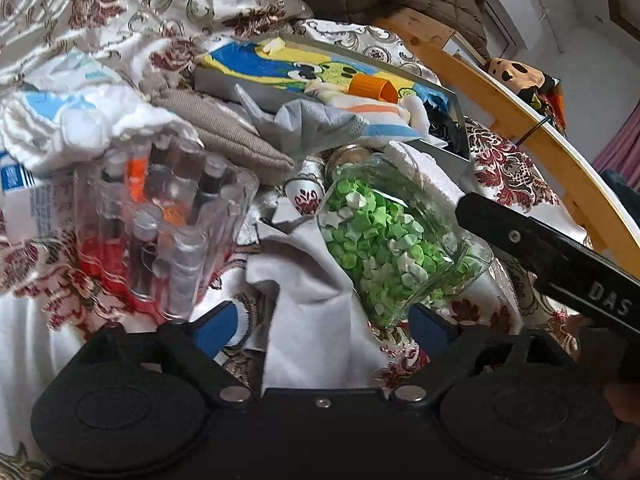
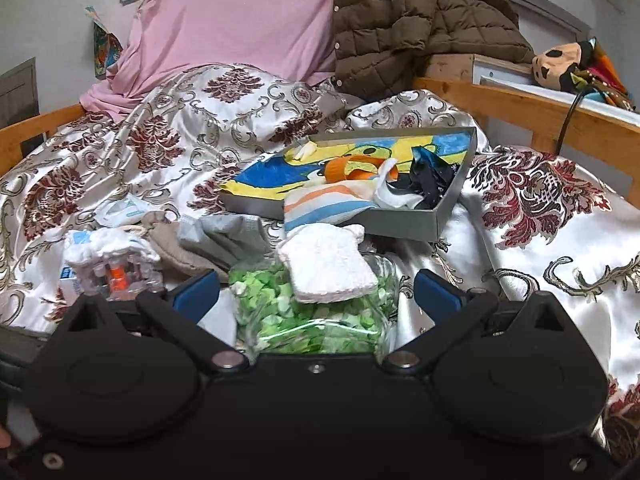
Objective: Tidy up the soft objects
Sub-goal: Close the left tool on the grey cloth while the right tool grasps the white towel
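Observation:
A heap of soft things lies on the patterned bedspread: a beige cloth, a grey cloth, a white cloth with blue marks and a pale grey cloth. My left gripper is open, its blue pads on either side of the pale grey cloth without touching it. A glass jar of green paper stars lies on its side with a white knitted cloth draped over it. My right gripper is open around the jar, pads clear of the glass.
A grey tray farther back holds a cartoon towel, a striped cloth, an orange cup and a black item. A clear case of small bottles stands at the left. A wooden bed rail and a brown quilted jacket lie behind.

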Action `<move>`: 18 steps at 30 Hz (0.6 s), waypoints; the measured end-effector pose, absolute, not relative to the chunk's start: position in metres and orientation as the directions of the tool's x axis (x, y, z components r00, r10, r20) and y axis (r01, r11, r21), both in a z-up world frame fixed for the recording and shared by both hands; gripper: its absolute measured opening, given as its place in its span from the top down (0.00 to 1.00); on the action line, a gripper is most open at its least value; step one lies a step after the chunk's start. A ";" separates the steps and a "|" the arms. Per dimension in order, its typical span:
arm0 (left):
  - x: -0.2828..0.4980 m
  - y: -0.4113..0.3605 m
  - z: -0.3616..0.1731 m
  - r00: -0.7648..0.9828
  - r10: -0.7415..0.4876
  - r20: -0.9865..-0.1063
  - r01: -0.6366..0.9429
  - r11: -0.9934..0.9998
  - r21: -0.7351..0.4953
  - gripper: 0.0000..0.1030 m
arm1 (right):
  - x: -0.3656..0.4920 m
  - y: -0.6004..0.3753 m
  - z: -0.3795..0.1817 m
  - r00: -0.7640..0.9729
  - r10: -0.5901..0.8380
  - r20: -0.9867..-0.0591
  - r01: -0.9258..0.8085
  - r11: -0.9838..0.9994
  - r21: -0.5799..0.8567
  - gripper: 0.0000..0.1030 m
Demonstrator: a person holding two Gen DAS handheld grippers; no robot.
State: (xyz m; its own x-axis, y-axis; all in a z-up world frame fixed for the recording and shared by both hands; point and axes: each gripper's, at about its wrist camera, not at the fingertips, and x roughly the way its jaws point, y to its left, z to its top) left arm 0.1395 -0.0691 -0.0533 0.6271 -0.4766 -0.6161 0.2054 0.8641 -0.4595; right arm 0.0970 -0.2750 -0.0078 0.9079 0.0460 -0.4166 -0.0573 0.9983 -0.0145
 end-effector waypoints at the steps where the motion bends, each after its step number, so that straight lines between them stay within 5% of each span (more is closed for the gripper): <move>1: 0.140 -0.069 -0.054 0.624 -0.478 -0.618 0.204 0.863 -0.462 0.15 | 0.100 -0.276 -0.008 0.908 0.042 -0.417 -0.053 0.998 -0.015 0.01; 18: 0.151 -0.074 -0.063 0.632 -0.450 -0.631 0.166 0.874 -0.457 0.55 | 0.121 -0.277 -0.017 0.913 -0.004 -0.409 0.002 1.000 -0.005 0.03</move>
